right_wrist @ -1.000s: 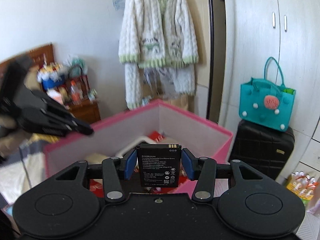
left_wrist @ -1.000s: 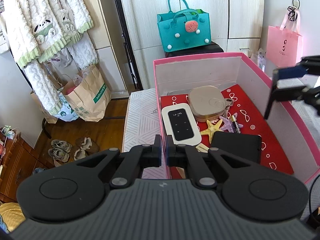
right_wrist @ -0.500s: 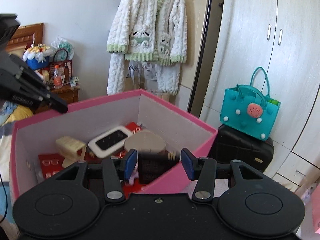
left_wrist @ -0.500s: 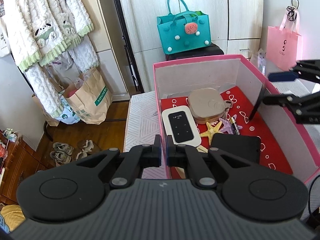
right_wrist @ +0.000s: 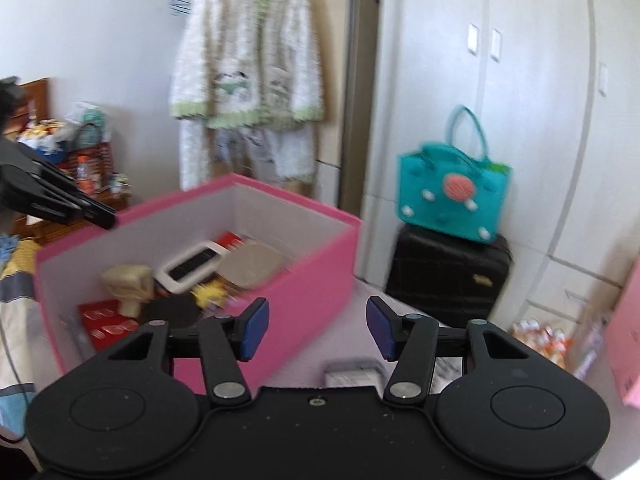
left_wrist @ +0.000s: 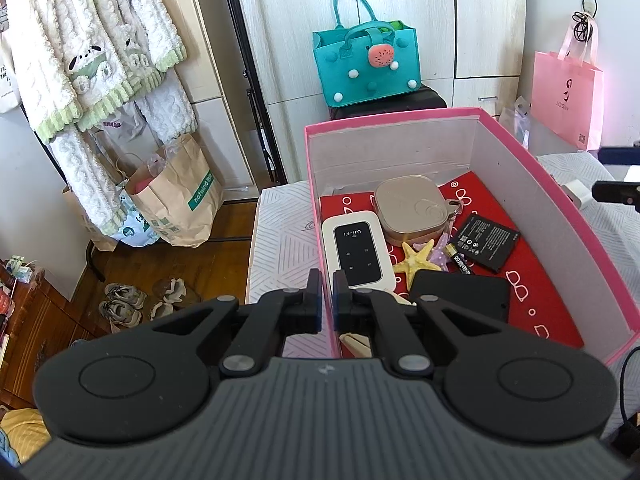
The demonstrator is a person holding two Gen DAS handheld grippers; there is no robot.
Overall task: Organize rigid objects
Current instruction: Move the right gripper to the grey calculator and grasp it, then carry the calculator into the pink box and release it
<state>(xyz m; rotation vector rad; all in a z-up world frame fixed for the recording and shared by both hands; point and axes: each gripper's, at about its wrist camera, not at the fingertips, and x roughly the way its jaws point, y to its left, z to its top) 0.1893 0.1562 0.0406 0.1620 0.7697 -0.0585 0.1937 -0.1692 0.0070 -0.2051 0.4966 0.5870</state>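
Note:
The pink box (left_wrist: 400, 118) stands on the bed. My left gripper (left_wrist: 327, 284) is shut on its near left wall. Inside lie a flat black phone battery (left_wrist: 486, 242), a white Wi-Fi router (left_wrist: 356, 248), a gold square case (left_wrist: 412, 210), a yellow starfish (left_wrist: 416, 260), a small AA battery (left_wrist: 460, 260) and a black flat device (left_wrist: 460, 296). My right gripper (right_wrist: 318, 328) hangs outside the box's right wall (right_wrist: 312, 288). Its jaws are opening and nothing is between the blue pads (right_wrist: 254, 330). It shows at the left wrist view's right edge too.
A white charger (left_wrist: 578, 192) lies on the bed beyond the box's right wall. A small pale box (right_wrist: 352, 376) lies just under my right gripper. A teal bag (left_wrist: 368, 64) on a black suitcase (right_wrist: 448, 276) stands behind; a pink paper bag (left_wrist: 568, 96) is at right.
The right gripper carried the phone battery over the box, let it go inside, opened wide and drew back outside the right wall. The left gripper kept its hold.

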